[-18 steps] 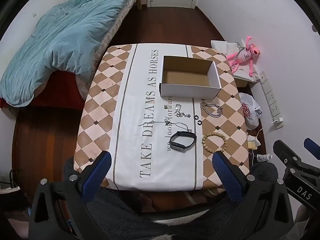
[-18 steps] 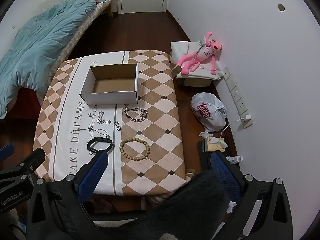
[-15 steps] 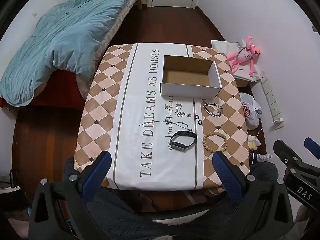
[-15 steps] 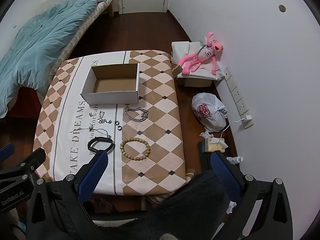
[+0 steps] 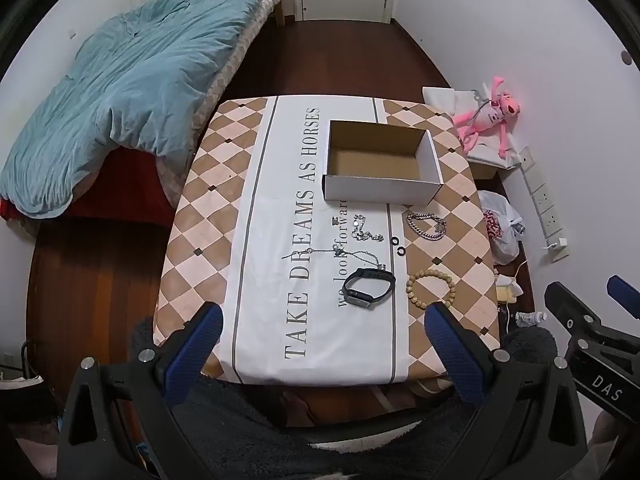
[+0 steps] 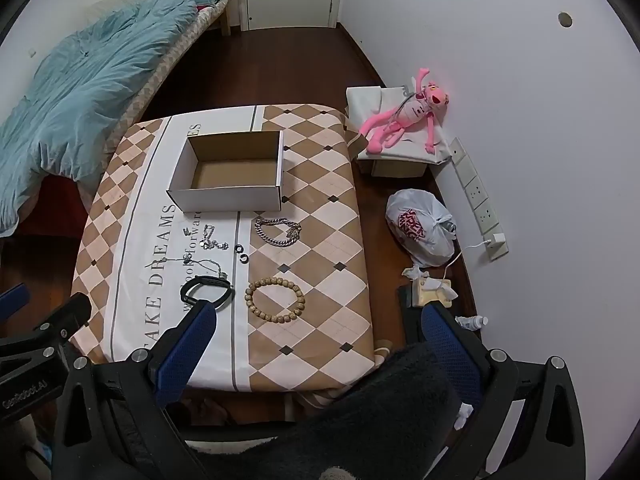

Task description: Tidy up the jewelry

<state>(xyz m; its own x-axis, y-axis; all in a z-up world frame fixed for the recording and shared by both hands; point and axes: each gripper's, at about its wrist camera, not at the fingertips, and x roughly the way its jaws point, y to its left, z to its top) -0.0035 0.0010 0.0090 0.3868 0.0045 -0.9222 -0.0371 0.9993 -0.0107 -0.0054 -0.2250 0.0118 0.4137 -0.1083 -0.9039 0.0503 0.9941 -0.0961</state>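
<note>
An empty white cardboard box [image 5: 380, 184] [image 6: 230, 196] stands on the far half of a table with a checked cloth [image 5: 208, 232] [image 6: 320, 264]. In front of it lie a silver chain bracelet [image 5: 427, 227] [image 6: 279, 231], a small silver chain [image 5: 364, 231] [image 6: 210, 237], a thin necklace [image 5: 340, 254] [image 6: 202, 262], two small black rings [image 5: 397, 245] [image 6: 241, 251], a black watch band [image 5: 369, 283] [image 6: 206, 289] and a wooden bead bracelet [image 5: 431, 289] [image 6: 275, 299]. My left gripper [image 5: 320, 344] and my right gripper [image 6: 316, 340] hover above the table's near edge, both open and holding nothing.
A bed with a teal duvet [image 5: 120, 92] stands left of the table. On the floor to the right are a pink plush toy [image 6: 404, 120] on a covered box, a white plastic bag [image 6: 420, 228], tissues and a wall power strip [image 6: 478, 200]. A dark fleece sleeve [image 6: 360, 420] fills the lower foreground.
</note>
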